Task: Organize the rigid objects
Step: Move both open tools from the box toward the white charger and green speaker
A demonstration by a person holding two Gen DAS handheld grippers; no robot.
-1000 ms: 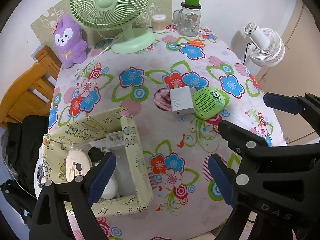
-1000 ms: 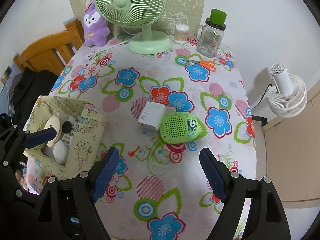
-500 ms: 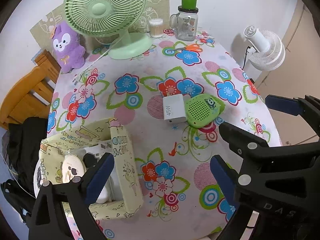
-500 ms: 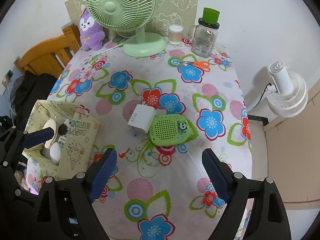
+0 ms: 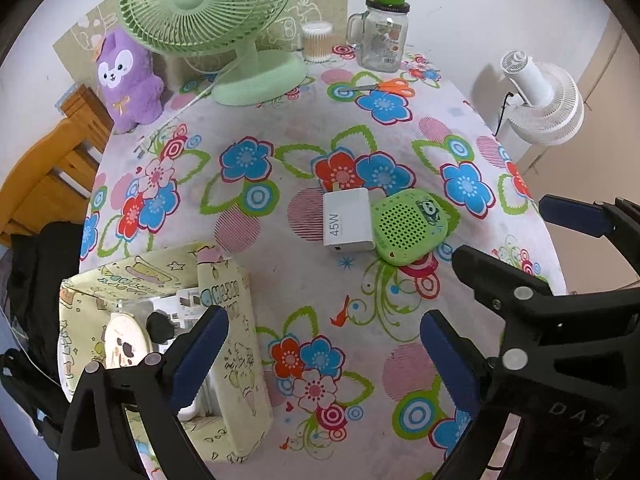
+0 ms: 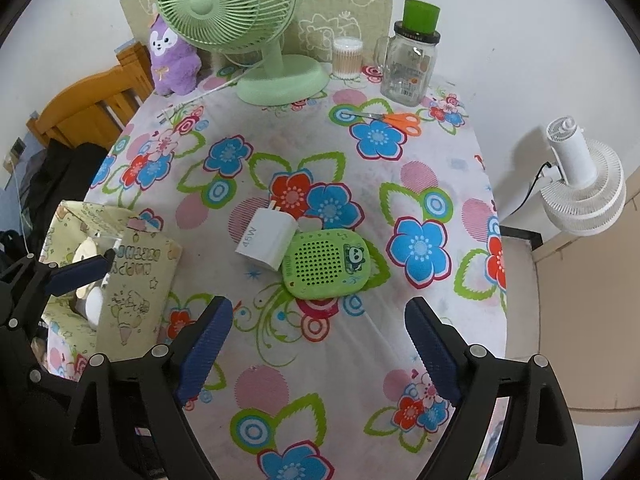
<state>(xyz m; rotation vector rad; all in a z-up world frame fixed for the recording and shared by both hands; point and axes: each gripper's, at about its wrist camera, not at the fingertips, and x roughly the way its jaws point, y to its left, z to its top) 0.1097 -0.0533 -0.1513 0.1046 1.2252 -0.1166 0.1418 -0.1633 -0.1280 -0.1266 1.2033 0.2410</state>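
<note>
A white 45W charger point(image 5: 347, 221) point(image 6: 266, 238) lies on the flowered tablecloth, touching a green speaker-like gadget point(image 5: 412, 225) point(image 6: 325, 263) on its right. A yellow patterned box point(image 5: 224, 344) point(image 6: 136, 280) at the table's left front corner holds several small objects. My left gripper point(image 5: 324, 344) is open and empty above the near table, beside the box. My right gripper point(image 6: 318, 340) is open and empty, just short of the green gadget. In the left wrist view the right gripper point(image 5: 576, 256) shows at the right.
At the back stand a green desk fan point(image 6: 256, 32), a purple plush point(image 6: 172, 56), a cotton-swab tub point(image 6: 347, 58) and a glass jar with green lid point(image 6: 412, 60). Orange scissors point(image 6: 396, 119) lie near the jar. A white fan point(image 6: 580, 184) stands off the table's right; a wooden chair point(image 6: 88, 112) is left.
Both grippers have drawn back and risen slightly, so the table shows further away. Both stay open and empty. The objects have not moved.
</note>
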